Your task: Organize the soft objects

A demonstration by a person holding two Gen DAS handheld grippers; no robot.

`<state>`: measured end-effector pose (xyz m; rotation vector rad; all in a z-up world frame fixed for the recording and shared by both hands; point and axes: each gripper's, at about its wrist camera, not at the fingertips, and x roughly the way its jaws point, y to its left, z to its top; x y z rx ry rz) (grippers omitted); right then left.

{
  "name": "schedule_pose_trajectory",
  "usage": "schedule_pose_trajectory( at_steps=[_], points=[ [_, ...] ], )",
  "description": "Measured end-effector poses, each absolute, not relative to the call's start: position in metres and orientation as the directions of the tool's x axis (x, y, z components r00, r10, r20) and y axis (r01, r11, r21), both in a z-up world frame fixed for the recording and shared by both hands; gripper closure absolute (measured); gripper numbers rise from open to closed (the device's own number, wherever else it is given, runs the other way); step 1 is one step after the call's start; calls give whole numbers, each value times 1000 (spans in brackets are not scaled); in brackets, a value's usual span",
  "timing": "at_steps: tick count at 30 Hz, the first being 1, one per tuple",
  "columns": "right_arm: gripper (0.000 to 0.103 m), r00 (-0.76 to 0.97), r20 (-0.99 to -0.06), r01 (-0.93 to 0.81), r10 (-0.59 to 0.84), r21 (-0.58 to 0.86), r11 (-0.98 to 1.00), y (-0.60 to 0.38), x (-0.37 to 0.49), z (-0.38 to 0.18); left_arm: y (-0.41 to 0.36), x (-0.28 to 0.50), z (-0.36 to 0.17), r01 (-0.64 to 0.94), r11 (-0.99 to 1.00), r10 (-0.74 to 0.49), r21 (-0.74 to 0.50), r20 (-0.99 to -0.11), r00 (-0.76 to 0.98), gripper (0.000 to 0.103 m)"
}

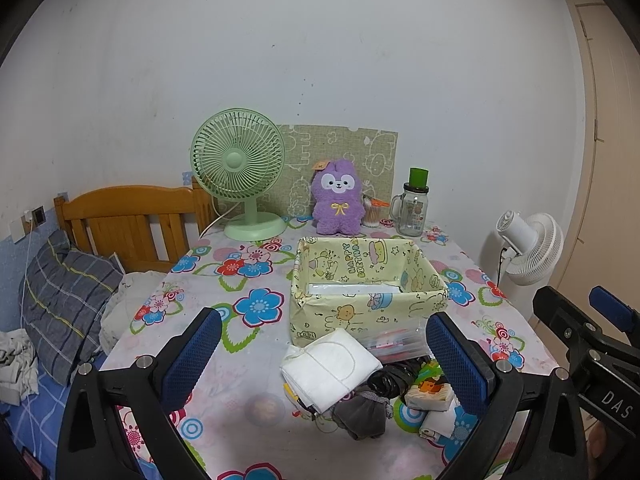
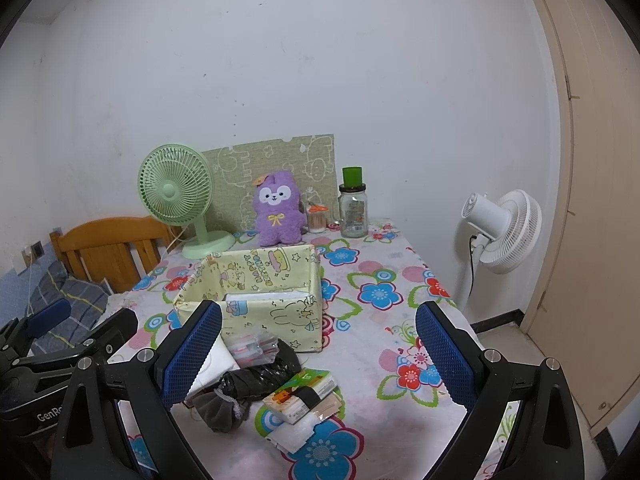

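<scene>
Both of your grippers are up above the table [image 1: 248, 360] with nothing in them. Your left gripper [image 1: 324, 364] is wide apart, and so is your right gripper [image 2: 318, 354]. The soft things sit in a little pile at the near side of the flower cloth, just in front of the yellow box [image 1: 370, 280]. There is a folded white cloth [image 1: 330, 368], a clear packet [image 1: 396, 342] touching the box, a crinkly black bag [image 1: 390, 380], a grey pouch [image 1: 360, 412] and a tissue pack [image 1: 430, 394]. Far back by the wall stand a purple plush bunny [image 1: 338, 200], a green fan [image 1: 240, 172] and a glass jar [image 1: 414, 208].
</scene>
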<state>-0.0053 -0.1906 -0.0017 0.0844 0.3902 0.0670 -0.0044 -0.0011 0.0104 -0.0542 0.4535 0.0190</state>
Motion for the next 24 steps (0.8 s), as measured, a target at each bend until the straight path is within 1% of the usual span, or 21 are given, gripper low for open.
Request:
schedule_pose_trajectory(
  at_steps=[24],
  points=[
    [4, 928, -367, -34, 62, 84, 996, -193, -2, 1, -2, -5, 7, -27, 999, 8, -36, -443, 897, 0]
  ],
)
